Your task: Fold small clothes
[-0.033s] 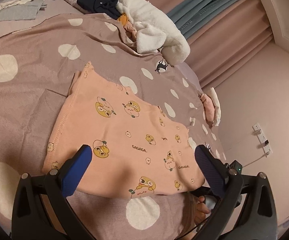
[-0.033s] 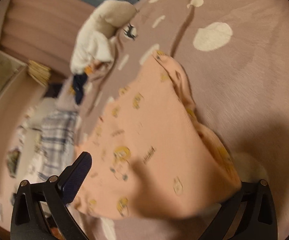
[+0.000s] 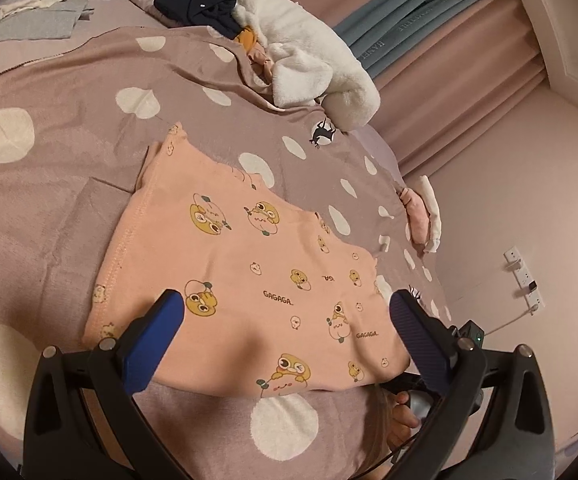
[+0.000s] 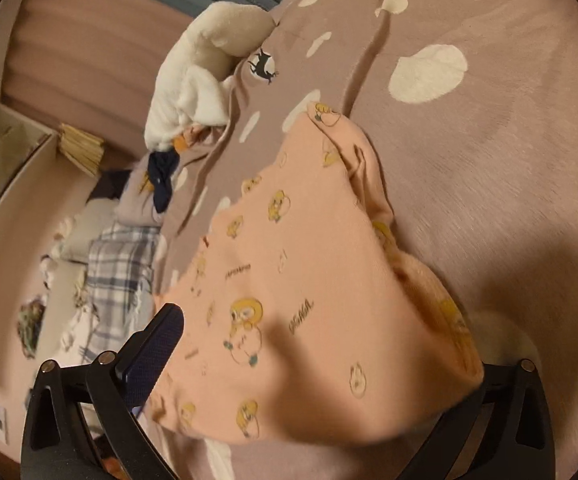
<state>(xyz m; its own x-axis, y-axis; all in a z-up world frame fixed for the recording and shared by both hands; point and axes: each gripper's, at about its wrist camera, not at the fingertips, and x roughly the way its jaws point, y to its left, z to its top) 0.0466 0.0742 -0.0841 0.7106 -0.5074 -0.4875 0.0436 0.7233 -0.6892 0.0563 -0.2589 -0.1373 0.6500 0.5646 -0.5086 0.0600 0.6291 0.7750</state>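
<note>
A small peach garment printed with yellow cartoon chicks lies on the mauve spotted bedspread. My left gripper is open, its blue fingers hovering over the garment's near edge. In the right wrist view the same garment is draped over the right side of my right gripper. Its left finger shows, wide apart; the right finger is hidden under the cloth. The jaws stand open.
A pile with a white fleece item and a dark navy garment lies at the far end of the bed. A pink and white item lies at the bed's right edge. Curtains and a wall socket lie beyond.
</note>
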